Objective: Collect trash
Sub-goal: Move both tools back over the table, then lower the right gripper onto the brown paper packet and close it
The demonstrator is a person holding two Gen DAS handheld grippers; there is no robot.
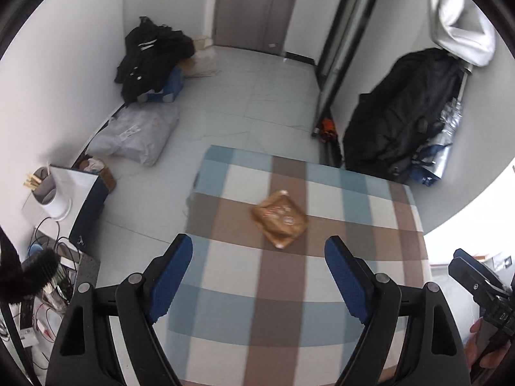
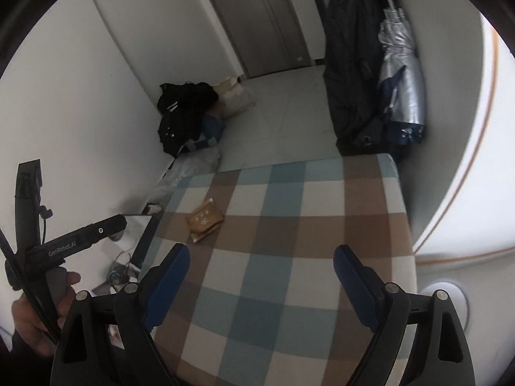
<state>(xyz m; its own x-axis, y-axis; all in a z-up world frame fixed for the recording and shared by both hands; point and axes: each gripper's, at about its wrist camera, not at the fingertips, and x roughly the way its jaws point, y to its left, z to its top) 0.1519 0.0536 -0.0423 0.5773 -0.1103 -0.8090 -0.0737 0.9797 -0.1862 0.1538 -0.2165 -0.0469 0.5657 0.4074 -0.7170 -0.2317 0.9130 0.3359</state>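
Observation:
A crumpled brown wrapper point(image 1: 279, 218) lies on a checked blanket point(image 1: 370, 225) of brown, teal and white squares. My left gripper point(image 1: 257, 247) hangs open above the blanket, just short of the wrapper, with nothing between its blue pads. In the right wrist view the same wrapper point(image 2: 204, 218) lies ahead and to the left on the blanket point(image 2: 289, 241). My right gripper point(image 2: 260, 257) is open and empty too, well short of it. Each view catches the other gripper's body in a hand at its edge.
A low stand point(image 1: 77, 193) with a white holder and cables sits left of the blanket. Black clothes point(image 1: 151, 58) and a grey plastic bag point(image 1: 138, 132) lie along the left wall. A dark hanging coat point(image 1: 399, 109) and a closed door point(image 1: 254, 6) stand beyond bare floor.

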